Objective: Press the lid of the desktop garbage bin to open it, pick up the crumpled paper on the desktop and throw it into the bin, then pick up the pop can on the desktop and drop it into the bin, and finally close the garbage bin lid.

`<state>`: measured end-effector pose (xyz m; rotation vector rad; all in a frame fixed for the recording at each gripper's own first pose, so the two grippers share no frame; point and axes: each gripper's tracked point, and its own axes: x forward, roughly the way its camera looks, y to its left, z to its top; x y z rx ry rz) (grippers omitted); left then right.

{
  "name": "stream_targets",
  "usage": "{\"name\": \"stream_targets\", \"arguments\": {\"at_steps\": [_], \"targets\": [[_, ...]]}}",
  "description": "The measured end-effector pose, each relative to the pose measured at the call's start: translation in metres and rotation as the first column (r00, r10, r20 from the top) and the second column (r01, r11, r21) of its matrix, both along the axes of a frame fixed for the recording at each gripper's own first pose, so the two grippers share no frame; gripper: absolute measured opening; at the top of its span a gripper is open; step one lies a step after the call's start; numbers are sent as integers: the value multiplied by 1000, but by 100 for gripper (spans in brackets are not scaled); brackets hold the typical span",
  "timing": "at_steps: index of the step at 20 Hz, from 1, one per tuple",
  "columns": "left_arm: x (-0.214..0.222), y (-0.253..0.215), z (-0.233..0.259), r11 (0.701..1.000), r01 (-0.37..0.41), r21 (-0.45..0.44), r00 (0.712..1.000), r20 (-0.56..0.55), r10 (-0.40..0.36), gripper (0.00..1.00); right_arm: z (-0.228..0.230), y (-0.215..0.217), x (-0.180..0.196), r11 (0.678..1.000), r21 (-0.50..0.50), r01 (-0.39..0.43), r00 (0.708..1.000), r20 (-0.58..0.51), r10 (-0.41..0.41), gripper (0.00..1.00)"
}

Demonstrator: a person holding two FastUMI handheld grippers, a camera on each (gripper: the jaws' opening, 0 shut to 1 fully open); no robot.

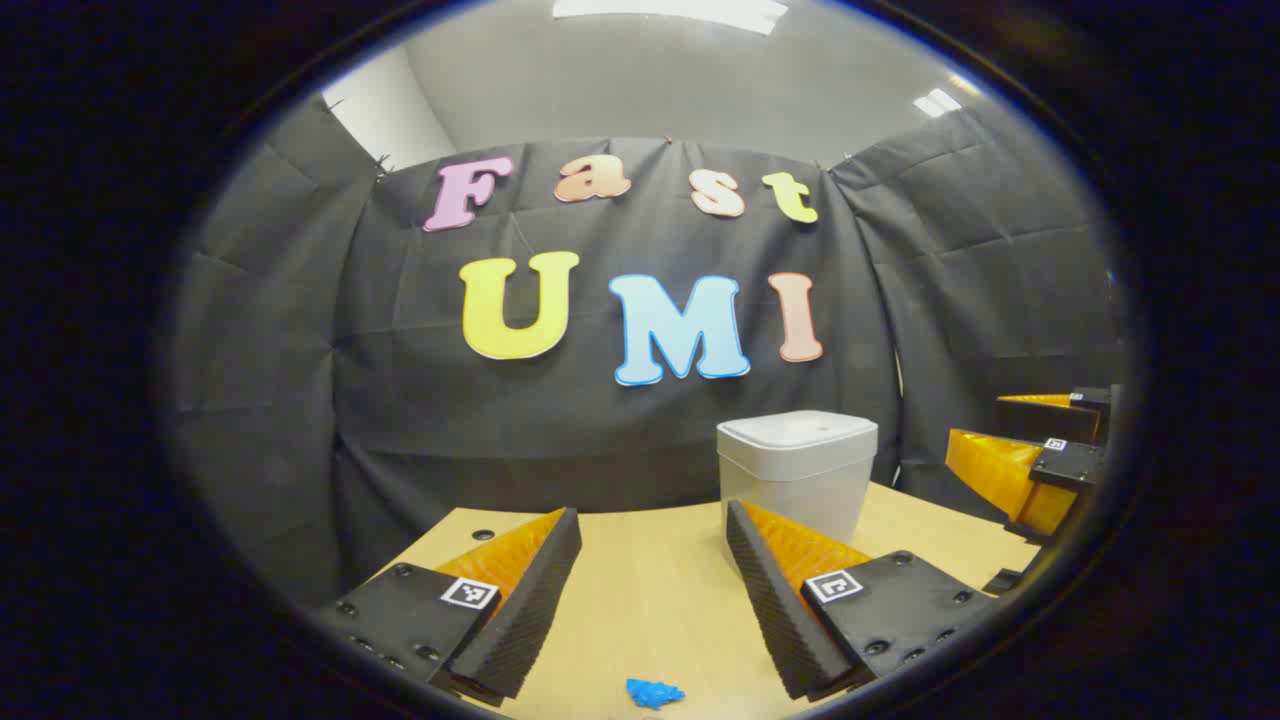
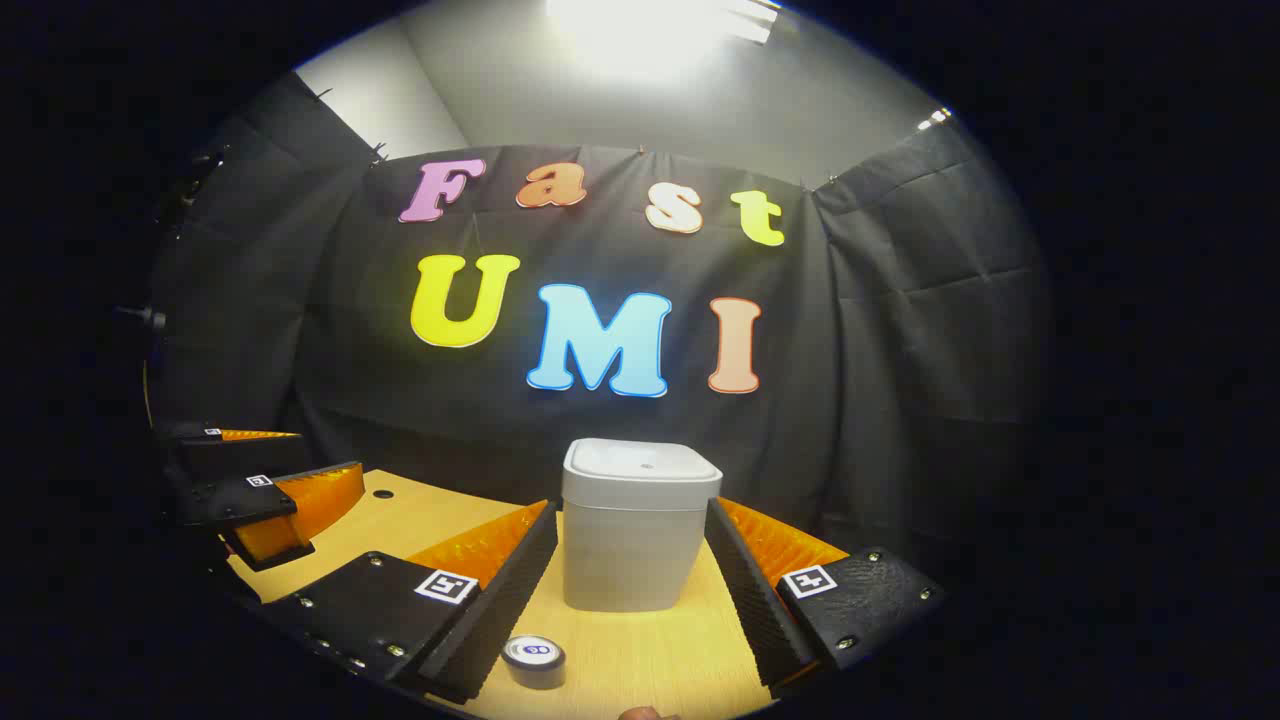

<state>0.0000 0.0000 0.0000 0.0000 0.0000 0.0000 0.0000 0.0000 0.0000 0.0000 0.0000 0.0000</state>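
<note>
The white plastic desktop bin (image 2: pixel 640 525) sits lid-down at the wooden desk's (image 1: pixel 650 590) far side, framed by my right gripper (image 2: pixel 630 570); both grippers' fingers are apart. I'd press squarely on the lid (image 2: pixel 642 462).

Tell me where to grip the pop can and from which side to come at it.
Grip the pop can across its round side wall, coming down from above. It stands upright on the table, top facing up, just ahead of the open right gripper and nearer its left finger. Shift left first. The bin behind it stands apart.
</note>
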Motion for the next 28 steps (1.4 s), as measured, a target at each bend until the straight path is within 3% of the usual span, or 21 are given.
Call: {"name": "stream_targets", "arguments": {"at_steps": [1,2,6,9,13,15,16,17,19,20,22,28], "targets": [[1,4,3,1000,-7,-8,1000,-3,7,96,5,4,3,1000,-16,-8,1000,6,8,95],[4,7,6,1000,-10,-20,1000,-3,10,100,8,6,6,999,-33,-15,1000,14,15,95],[15,16,10,997,-44,-63,999,4,44,96,8,14,21,997,-41,-68,997,21,69,95],[22,27,2,991,-100,-89,995,-9,99,100,-1,8,31,991,-94,-92,996,-1,93,95],[31,41,-2,985,-156,-70,988,-24,155,100,-7,5,40,987,-109,-119,993,-8,119,95],[39,43,-5,987,-150,-63,988,-37,148,96,-13,6,45,989,-91,-115,993,-34,112,95],[41,43,-7,988,-143,-62,989,-42,141,100,-18,9,46,990,-77,-119,992,-50,115,95],[44,44,-7,988,-141,-59,989,-45,138,96,-24,14,47,989,-66,-132,990,-65,128,95],[48,45,-11,989,-134,-56,990,-57,131,100,-41,23,49,987,-61,-150,983,-116,142,95],[51,43,-13,991,-125,-52,991,-60,122,88,-50,27,50,986,-59,-159,979,-136,149,95],[52,42,-17,992,-115,-43,991,-72,111,100,-61,35,48,983,-57,-174,972,-171,162,95],[57,43,-18,995,-91,-43,993,-75,87,96,-59,41,53,986,-20,-165,971,-177,159,95]]}}
